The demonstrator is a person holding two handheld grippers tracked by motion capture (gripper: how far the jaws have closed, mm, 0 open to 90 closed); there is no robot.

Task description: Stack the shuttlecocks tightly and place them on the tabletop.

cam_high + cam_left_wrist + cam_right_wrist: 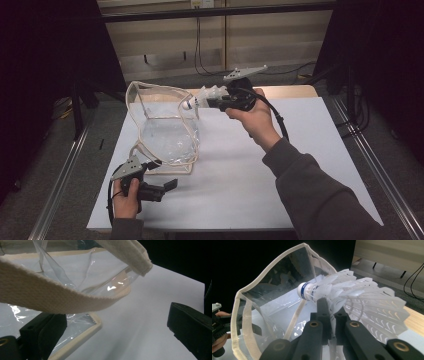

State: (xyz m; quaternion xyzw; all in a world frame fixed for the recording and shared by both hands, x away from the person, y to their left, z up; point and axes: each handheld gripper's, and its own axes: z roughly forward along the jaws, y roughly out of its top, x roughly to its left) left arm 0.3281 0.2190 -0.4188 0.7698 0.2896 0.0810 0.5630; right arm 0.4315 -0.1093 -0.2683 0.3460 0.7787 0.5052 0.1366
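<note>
White shuttlecock [342, 292] pinched in our right gripper [216, 101], poised at clear bag [165, 125] mouth, not yet inside. Left gripper [167, 186] spread near strap [50, 296]. Drop remains.

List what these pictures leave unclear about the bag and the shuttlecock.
- Clear bag: whether anything lies inside; glare in the high view.
- Cream strap: both ends cut off by the left gripper view's edges.
- Shuttlecock: cork lettering too small in the right gripper view.
- Right gripper: its jaw tips are buried in the feathers.
</note>
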